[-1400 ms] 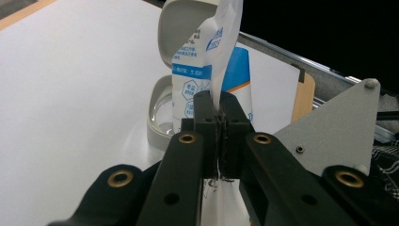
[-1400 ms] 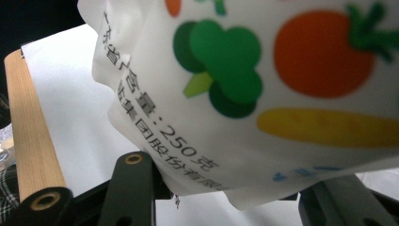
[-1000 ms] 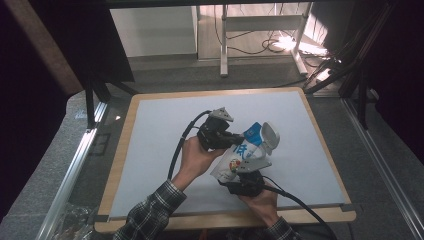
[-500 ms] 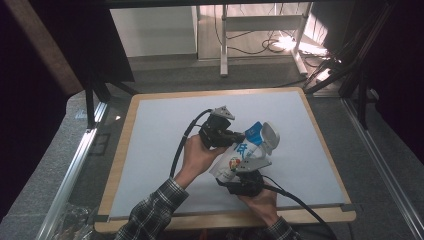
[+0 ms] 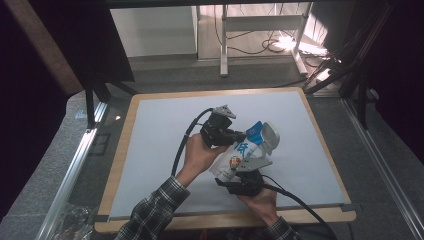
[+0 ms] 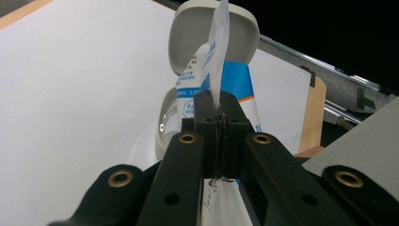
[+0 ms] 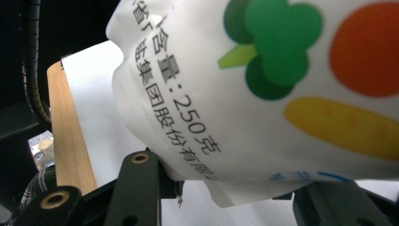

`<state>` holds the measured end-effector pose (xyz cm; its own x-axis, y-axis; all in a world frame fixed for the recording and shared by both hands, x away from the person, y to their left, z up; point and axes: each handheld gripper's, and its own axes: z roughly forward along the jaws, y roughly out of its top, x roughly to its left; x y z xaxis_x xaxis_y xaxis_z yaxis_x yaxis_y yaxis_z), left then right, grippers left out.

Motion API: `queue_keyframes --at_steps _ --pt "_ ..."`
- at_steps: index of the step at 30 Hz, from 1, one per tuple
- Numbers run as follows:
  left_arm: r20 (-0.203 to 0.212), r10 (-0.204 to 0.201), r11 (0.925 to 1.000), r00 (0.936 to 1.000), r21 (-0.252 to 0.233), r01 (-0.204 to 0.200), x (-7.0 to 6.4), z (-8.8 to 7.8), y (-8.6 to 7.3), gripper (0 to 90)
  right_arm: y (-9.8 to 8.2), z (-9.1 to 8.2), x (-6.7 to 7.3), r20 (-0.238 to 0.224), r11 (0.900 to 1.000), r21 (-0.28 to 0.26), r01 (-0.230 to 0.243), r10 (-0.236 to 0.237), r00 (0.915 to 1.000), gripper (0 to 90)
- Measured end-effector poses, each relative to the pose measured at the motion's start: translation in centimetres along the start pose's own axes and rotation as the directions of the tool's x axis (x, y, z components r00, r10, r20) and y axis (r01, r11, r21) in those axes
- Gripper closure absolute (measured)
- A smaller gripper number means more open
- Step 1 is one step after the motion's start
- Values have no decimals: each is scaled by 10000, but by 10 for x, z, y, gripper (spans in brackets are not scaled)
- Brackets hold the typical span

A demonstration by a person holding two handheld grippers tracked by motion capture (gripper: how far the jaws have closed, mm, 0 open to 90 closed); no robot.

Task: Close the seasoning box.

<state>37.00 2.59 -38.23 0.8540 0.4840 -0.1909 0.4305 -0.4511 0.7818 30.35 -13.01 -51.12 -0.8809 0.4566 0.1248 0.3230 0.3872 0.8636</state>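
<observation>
A white pouch with blue print and vegetable pictures hangs between both grippers above the table's middle. My left gripper comes in from the left and is shut on the pouch's thin upper edge; in the left gripper view its jaws meet tight on the film. My right gripper holds the pouch from below. In the right gripper view the bulging pouch body sits between the two black jaws, which press its sides. A white oval box with its lid flipped up stands just behind the pouch.
The work surface is a white mat on a wooden board, with metal rails at the left and right. Black cables trail from both grippers toward the near edge. A person's plaid sleeve enters at the bottom.
</observation>
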Motion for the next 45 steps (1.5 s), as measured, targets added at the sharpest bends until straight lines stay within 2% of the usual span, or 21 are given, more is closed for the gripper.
queue_keyframes --at_steps 24,45 --pt "-175 49 10000 9998 36 -49 0 7 4 883 4 -3 3 -521 9995 -302 -33 17 9986 583" --pt "-331 153 9998 9993 134 -148 -1 11 9 884 8 -6 5 -730 9990 -445 -68 35 9973 585"
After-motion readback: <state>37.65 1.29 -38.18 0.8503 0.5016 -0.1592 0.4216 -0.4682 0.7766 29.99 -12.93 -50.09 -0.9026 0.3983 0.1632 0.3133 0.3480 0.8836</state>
